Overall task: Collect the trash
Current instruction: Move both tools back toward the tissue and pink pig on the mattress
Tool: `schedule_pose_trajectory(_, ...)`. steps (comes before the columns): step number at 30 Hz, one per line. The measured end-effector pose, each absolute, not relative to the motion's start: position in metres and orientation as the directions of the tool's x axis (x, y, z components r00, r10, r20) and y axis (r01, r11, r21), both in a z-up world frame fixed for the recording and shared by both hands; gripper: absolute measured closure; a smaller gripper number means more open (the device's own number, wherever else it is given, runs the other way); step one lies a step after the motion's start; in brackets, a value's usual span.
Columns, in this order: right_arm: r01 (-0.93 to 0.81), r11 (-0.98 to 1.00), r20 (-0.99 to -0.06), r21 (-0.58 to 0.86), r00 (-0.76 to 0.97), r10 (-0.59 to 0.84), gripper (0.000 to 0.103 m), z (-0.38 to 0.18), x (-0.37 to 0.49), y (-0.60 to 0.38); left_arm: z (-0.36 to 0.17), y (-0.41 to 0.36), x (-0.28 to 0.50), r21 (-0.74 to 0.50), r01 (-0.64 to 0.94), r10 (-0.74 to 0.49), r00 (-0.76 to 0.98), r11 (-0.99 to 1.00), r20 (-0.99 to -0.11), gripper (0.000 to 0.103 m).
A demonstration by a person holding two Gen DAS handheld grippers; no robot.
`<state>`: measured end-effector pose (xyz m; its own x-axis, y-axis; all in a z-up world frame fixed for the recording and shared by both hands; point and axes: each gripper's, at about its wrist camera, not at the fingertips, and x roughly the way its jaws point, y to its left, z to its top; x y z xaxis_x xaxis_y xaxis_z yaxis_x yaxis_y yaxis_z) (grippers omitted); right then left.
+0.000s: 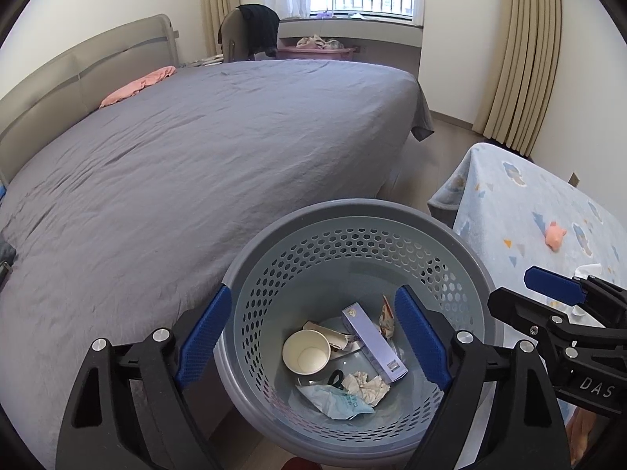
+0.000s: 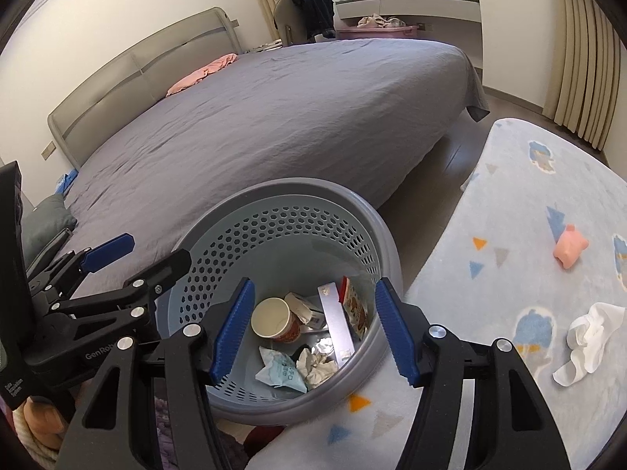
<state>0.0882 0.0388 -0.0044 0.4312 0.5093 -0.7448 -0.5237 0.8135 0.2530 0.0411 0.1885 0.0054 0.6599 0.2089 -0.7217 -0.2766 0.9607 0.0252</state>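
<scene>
Both hand-held grippers gape above basket rim (image 1: 352, 205), bed edge (image 1: 219, 266) beside.

Perforated matt plastic basket (image 1: 352, 235); wrinkled cloth bedsheet (image 1: 196, 156); paper cup (image 1: 306, 356).

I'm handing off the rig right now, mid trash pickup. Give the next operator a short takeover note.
Left gripper: open, empty, above the bin.
Right gripper: open, empty, also above the bin.
Grey perforated trash bin stands on the floor between the bed and the blanket-covered surface.
Done: paper cup, purple box, crumpled tissue, snack wrapper and a plastic packet lie in the bin.
Left: white crumpled piece on the blanket looks like trash. The pink toy probably stays.
</scene>
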Motion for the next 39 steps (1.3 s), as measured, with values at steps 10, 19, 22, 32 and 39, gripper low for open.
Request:
schedule_pose_trajectory(10, -0.505, 0.830, -0.735, 0.237, 0.465, 0.493, 0.038, -0.003, 0.084, 0.028, 0.012, 0.190, 0.037, 0.018, -0.294, 0.223, 0.683, 0.956, -0.695, 0.010)
schedule_pose_trajectory(19, -0.487, 0.849, -0.728, 0.203, 0.505, 0.464, 0.038, 0.008, 0.073, 0.012, 0.018, 0.192, 0.031, -0.017, -0.288, 0.199, 0.701, 0.957, -0.685, 0.010)
schedule_pose_trajectory(22, -0.471, 0.859, -0.715, 0.200, 0.529, 0.457, 0.038, 0.017, 0.070, 0.001, 0.022, 0.190, 0.028, -0.025, -0.281, 0.190, 0.709, 0.959, -0.679, 0.010)
schedule_pose_trajectory(32, -0.369, 0.905, -0.692, 0.212, 0.597, 0.405, 0.035, 0.031, 0.064, -0.052, 0.028, 0.167, 0.025, 0.012, -0.215, 0.168, 0.725, 0.977, -0.668, 0.010)
schedule_pose_trajectory(39, -0.290, 0.928, -0.677, 0.234, 0.636, 0.369, 0.035, 0.032, 0.064, -0.101, 0.027, 0.138, 0.029, 0.031, -0.151, 0.132, 0.727, 0.988, -0.674, 0.010)
